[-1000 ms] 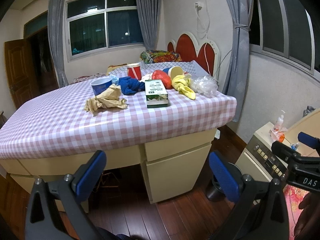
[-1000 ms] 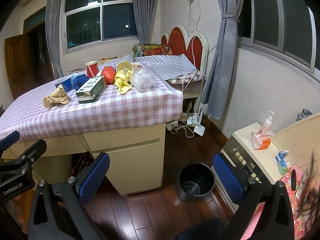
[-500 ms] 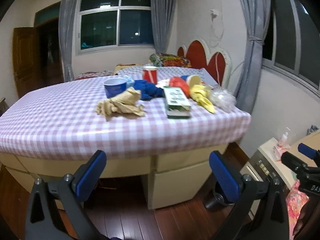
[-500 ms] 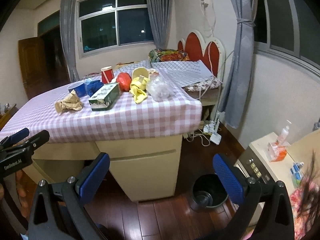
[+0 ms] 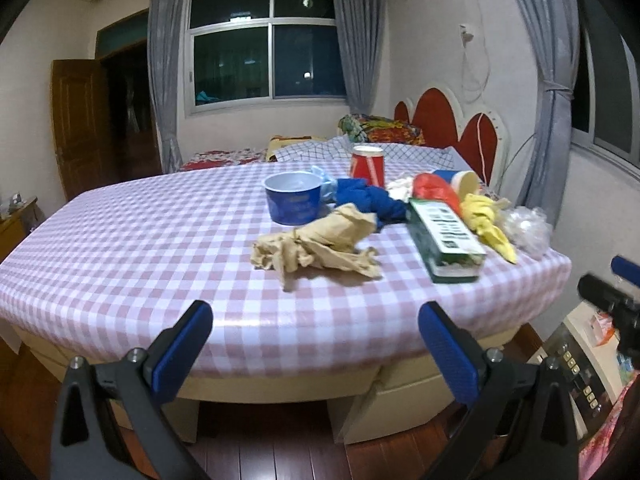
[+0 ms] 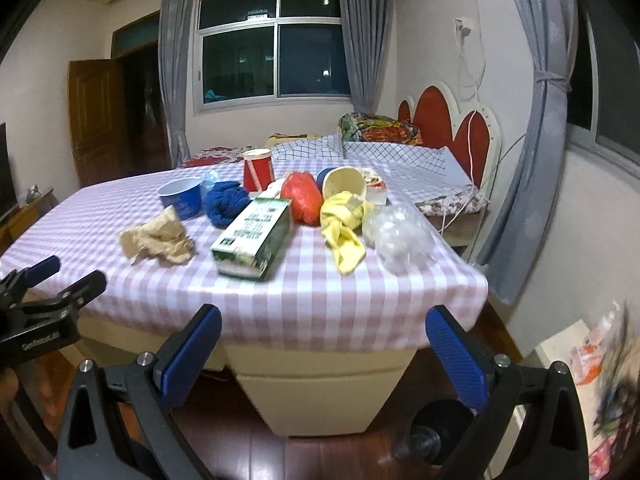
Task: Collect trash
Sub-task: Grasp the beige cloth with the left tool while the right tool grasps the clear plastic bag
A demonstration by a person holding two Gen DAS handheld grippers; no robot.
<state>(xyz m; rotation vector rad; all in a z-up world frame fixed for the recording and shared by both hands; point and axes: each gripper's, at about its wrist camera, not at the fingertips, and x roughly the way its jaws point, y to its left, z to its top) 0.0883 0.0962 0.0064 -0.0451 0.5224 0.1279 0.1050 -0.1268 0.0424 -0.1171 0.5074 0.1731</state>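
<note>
Trash lies on a pink checked table [image 5: 120, 248] [image 6: 320, 300]: a crumpled brown paper bag [image 5: 320, 242] [image 6: 158, 238], a green carton [image 5: 444, 236] [image 6: 256, 236], a blue bowl [image 5: 293, 198] [image 6: 180, 198], a blue cloth [image 5: 368, 200] [image 6: 225, 202], a red cup [image 5: 367, 165] [image 6: 257, 169], a red bag [image 6: 301, 197], a yellow rag [image 5: 486, 216] [image 6: 345, 228] and clear plastic [image 6: 398, 236]. My left gripper [image 5: 316, 348] is open and empty, before the table edge below the paper bag. My right gripper [image 6: 320, 354] is open and empty, before the table's near corner.
A black bin [image 6: 440, 426] stands on the wooden floor right of the table's cabinet. A cream appliance [image 5: 576, 360] stands at the right. A bed with a red headboard [image 6: 448, 124] lies behind the table. The left gripper shows in the right wrist view [image 6: 44, 292].
Both grippers have risen and moved closer to the table, so the tabletop and trash now fill more of each view. Both stay open and empty.
</note>
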